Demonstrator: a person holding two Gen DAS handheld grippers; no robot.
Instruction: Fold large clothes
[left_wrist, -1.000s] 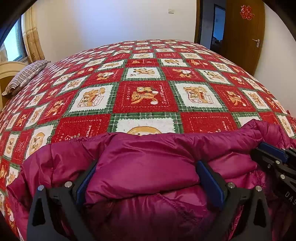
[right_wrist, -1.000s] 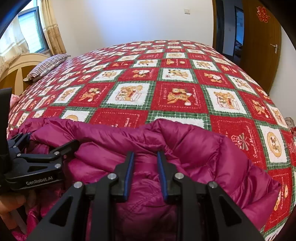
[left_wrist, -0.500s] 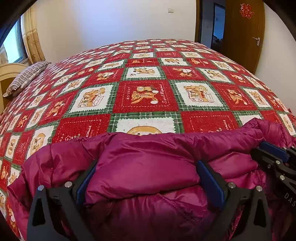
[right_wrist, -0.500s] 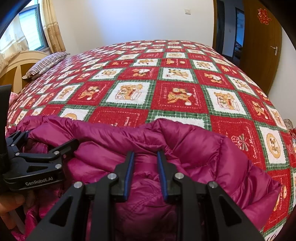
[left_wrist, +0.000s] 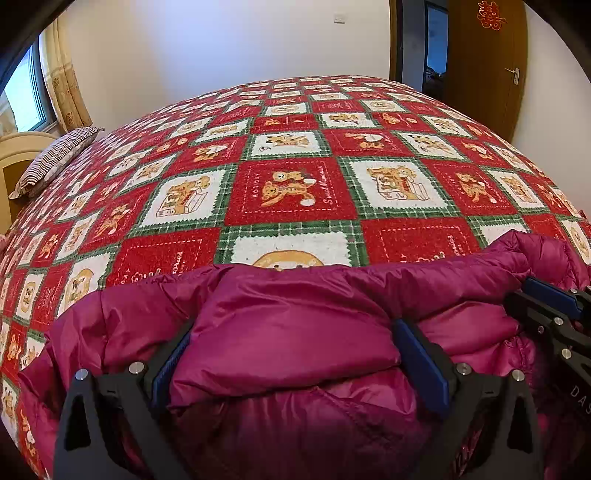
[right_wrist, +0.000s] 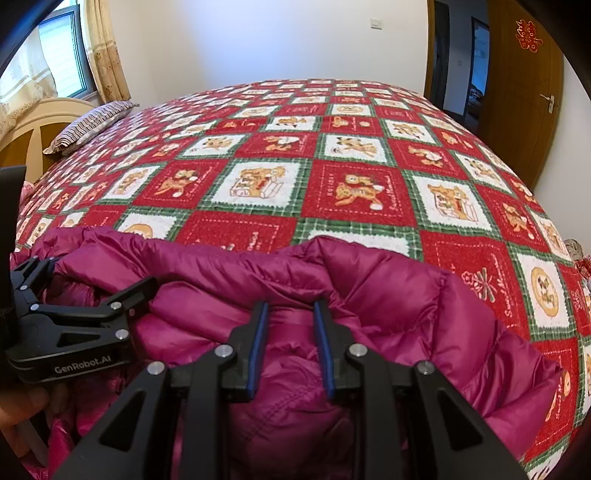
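A magenta puffer jacket (left_wrist: 288, 332) is bunched at the near edge of the bed (left_wrist: 291, 192); a thick fold is clamped by the left gripper (left_wrist: 295, 354), a thinner one pinched by the right gripper (right_wrist: 290, 343)

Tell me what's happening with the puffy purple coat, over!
Left gripper clamped wide on a thick fold of the magenta jacket. Right gripper pinching a narrower fold. Jacket bunched at the near edge of the bedspread. Nothing in the way.
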